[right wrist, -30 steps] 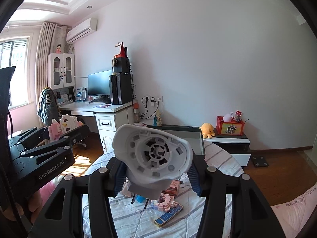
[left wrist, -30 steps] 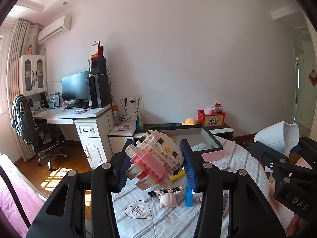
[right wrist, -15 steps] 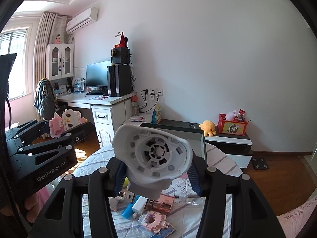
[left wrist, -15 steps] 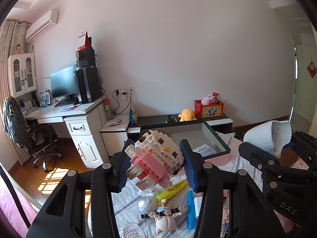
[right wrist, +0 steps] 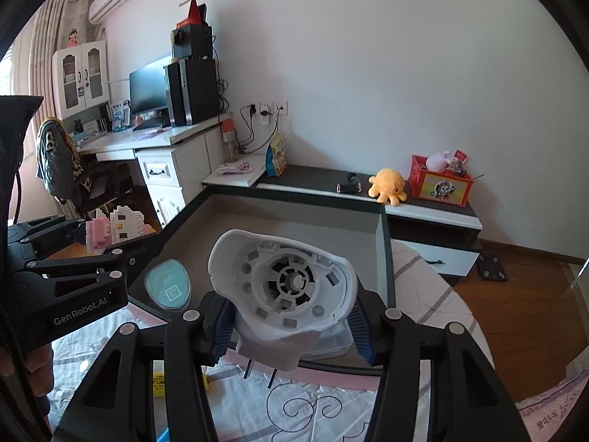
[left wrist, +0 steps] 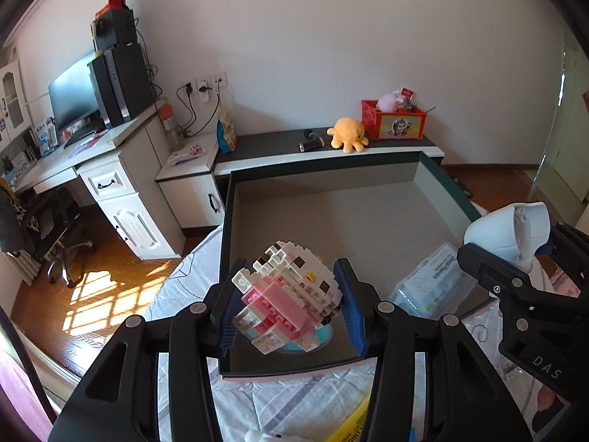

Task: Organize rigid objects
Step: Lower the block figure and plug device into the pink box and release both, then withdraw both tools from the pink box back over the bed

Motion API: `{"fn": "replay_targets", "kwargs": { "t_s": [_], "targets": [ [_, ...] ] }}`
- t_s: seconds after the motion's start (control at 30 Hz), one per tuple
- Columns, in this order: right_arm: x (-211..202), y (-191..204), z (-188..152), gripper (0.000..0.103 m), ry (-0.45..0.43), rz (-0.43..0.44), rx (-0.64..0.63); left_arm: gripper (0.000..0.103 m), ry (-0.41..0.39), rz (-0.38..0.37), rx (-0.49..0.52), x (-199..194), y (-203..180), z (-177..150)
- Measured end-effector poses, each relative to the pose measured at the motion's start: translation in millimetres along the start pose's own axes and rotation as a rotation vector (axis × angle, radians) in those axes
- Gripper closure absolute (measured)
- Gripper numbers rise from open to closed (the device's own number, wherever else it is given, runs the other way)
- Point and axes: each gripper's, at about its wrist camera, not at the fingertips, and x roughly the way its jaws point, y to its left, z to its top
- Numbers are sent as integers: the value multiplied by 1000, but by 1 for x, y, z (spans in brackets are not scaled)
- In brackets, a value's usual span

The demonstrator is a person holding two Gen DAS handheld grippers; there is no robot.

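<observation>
— What do we have in the left gripper (left wrist: 285,307)?

— We see its blue pads (left wrist: 351,307) clamped on the pink-and-white brick figure (left wrist: 285,300), held tilted in the air over the near left corner of the dark open box (left wrist: 224,258).

— And the right gripper (right wrist: 291,326)?

— It grips a white plastic housing (right wrist: 283,285) by its lower part, the round vented face turned toward us and two metal prongs pointing down from its base. It hangs over the near edge of the same box.

— What lies inside the box?

— We can make out a teal oval piece (right wrist: 167,287) on the floor of the box at its near left, partly beneath the brick figure, and a clear plastic case (left wrist: 429,285) with a printed label at its near right.

— Where does the box sit?

— On a striped cloth (left wrist: 291,401). In front of the box, on that cloth, we see a yellow item (right wrist: 159,381); we cannot tell what it is.
</observation>
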Motion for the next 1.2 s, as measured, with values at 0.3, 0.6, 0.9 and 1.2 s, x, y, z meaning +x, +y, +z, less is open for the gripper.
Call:
{"fn": "replay_targets", "kwargs": {
  "t_s": [0.3,0.6,0.9,1.2],
  "targets": [
    [59,7,-8,49,123,43,-22,54,77,0,13,47,-3,-5],
    [26,7,-4,24,64,27,16,21,-15,1,-11,-2,7,-5],
    [-97,33,-14,13,-127,22,49,1,-242,31,-56,-140,18,-41],
    [-224,72,-57,0,-311,-30,15,0,-441,109,-77,-268,4,-107]
  ]
}}
